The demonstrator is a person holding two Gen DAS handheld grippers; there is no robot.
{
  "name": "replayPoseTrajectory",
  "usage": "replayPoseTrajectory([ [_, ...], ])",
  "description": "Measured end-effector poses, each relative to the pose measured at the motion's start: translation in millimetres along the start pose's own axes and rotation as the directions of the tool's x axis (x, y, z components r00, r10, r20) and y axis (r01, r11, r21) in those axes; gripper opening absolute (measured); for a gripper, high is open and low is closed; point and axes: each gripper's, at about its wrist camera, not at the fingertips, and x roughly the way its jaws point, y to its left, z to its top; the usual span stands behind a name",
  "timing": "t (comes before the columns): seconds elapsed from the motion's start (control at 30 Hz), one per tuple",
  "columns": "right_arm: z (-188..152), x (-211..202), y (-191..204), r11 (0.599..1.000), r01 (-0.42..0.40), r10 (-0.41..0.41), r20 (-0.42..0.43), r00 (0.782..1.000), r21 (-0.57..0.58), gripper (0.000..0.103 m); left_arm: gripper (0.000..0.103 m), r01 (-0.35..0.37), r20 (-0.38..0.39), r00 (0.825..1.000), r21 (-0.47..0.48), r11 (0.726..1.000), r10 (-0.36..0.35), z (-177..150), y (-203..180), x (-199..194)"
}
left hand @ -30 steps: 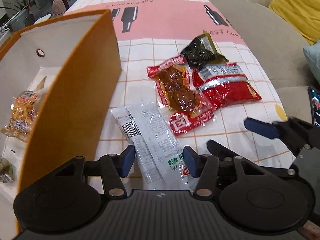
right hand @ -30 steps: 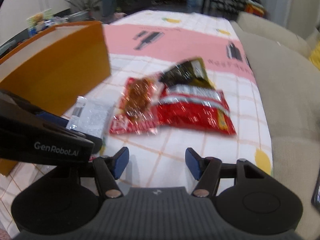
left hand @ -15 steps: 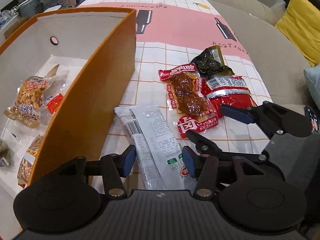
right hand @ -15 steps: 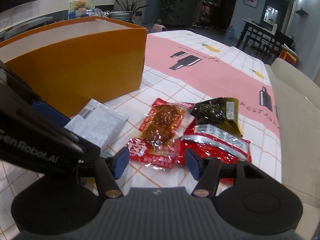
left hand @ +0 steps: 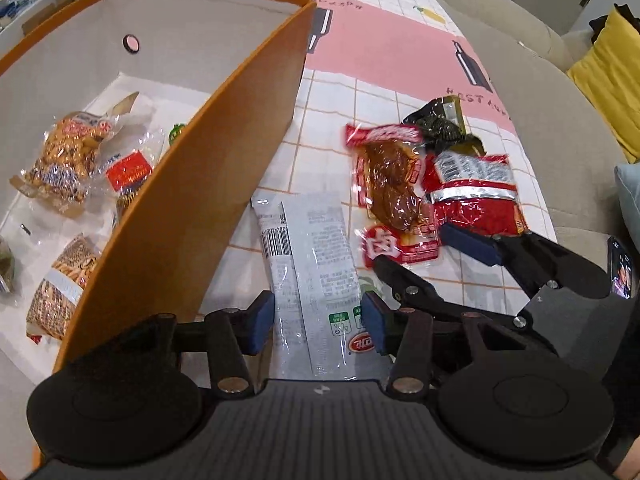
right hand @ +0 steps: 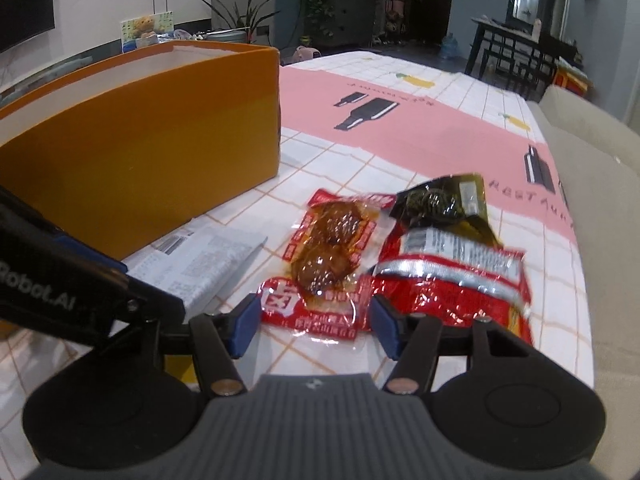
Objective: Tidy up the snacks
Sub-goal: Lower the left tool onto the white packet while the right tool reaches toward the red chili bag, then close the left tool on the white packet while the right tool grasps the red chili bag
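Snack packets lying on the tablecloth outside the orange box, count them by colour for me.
White plastic packets: 1
Clear-and-red packets of brown meat: 1
Shiny red foil packets: 1
Dark green-black packets: 1
Total: 4

box snacks [left hand: 60,276] partly hidden behind orange wall [left hand: 192,216]

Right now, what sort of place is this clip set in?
Most likely a home living room: a beige sofa with a yellow cushion beside the clothed table, potted plants, and a dining table in the dim background.
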Motion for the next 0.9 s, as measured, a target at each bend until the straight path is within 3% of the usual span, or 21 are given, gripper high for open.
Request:
replayPoseTrajectory([
  [0.1,-2.8,-0.3,3.6,1.000,0.001,-0.001,0.007,1.000,0.001,0.045,0.055,0.011,-0.005,1.000,-0.016,1.000,-0.011,0.1,2.5,-1.0],
  [0.2,-1.9,0.5,-0.8,0.998,-0.017,0.016,0.020,1.000,0.054,0.023,0.055,0.017,-0.014,1.000,-0.029,0.999,-0.017,0.2,3.5,-1.5],
  [0.3,-1.4,2.4,-1.7,0.999,0.020,-0.021,0.021,1.000,0.050,0.000,0.056,0.014,-0.022,1.000,-0.031,0.999,-0.015,0.4,3.4,-0.7],
  [0.47,-2.5,-0.9,-9.8,0.995,0.001,-0.001,0.002,1.000,0.098,0.000,0.058,0.014,-0.034,0.999,-0.042,0.999,-0.015,-1.3,4.9,1.4],
  [0.63,-1.3,-20.2,2.9,0.997,0.060,-0.058,0.029,0.998,-0.044,0.002,0.066,0.012,-0.041,0.999,-0.052,0.999,-0.014,-2.1,3.8,5.0],
  [0.67,-1.9,-22.5,5.5,0.992,0.092,-0.089,0.035,0.995,-0.092,0.005,0.067,0.010,-0.042,0.999,-0.055,0.998,-0.012,-1.8,3.4,5.9],
  [0.73,-5.3,-23.3,9.9,0.967,0.158,-0.152,0.043,0.987,-0.198,0.027,0.072,0.006,-0.044,0.999,-0.058,0.998,-0.008,-1.1,1.0,7.9],
  [0.83,-12.8,-23.2,10.6,0.924,0.228,-0.218,0.064,0.974,-0.306,0.040,0.078,-0.008,-0.046,0.999,-0.045,0.999,0.006,-1.4,-3.4,11.3],
  [0.9,-15.0,-19.7,9.0,0.909,0.242,-0.233,0.066,0.970,-0.341,0.042,0.080,-0.016,-0.041,0.999,-0.031,0.999,0.014,-1.5,-6.5,12.4],
])
